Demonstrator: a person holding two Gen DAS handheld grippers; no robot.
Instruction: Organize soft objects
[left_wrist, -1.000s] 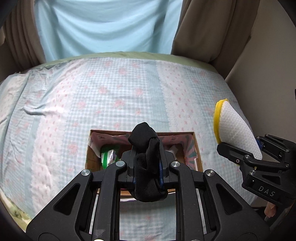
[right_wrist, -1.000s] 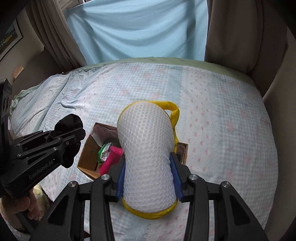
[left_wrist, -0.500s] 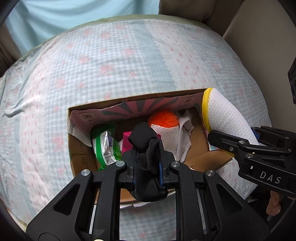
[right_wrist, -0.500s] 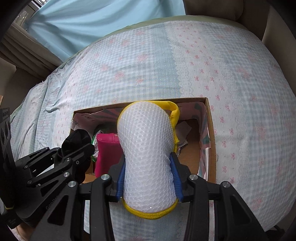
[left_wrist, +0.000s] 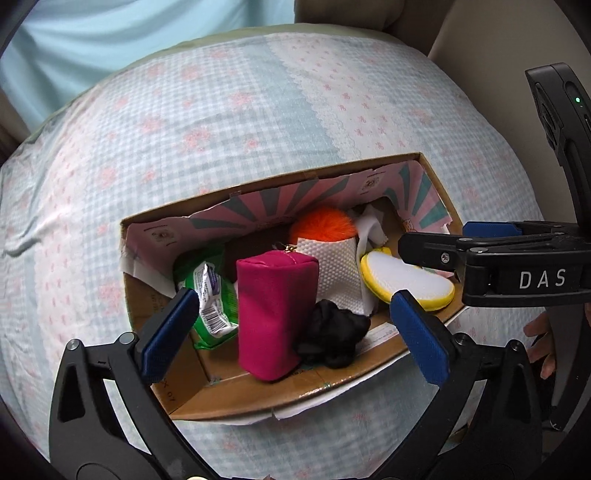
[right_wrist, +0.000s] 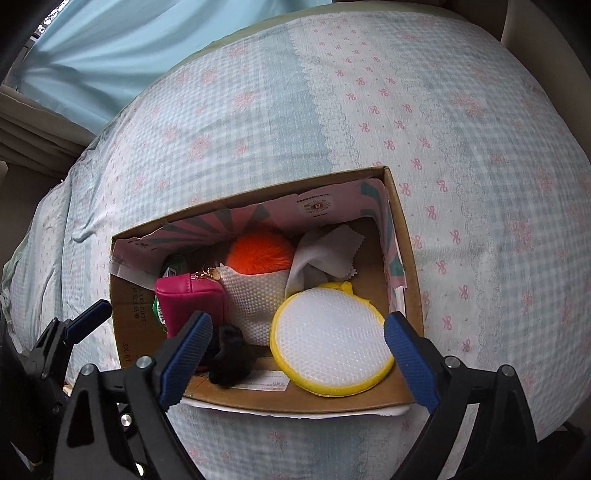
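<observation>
Left wrist view: left gripper has just sprung wide, nothing between its blue pads. Black crumpled cloth, soft and matte, lies below them in the cardboard box, against a magenta fabric pouch.

Right wrist view: right gripper, jaws just widened, grips nothing. White dimpled mesh pad with yellow rim, round and puffy, rests loose between its fingers in the box's near corner. Beyond: orange fluffy ball, white waffle-textured cloth, green crinkly packet.

A home bedroom — a bed under a floral checked quilt, curtains behind.
</observation>
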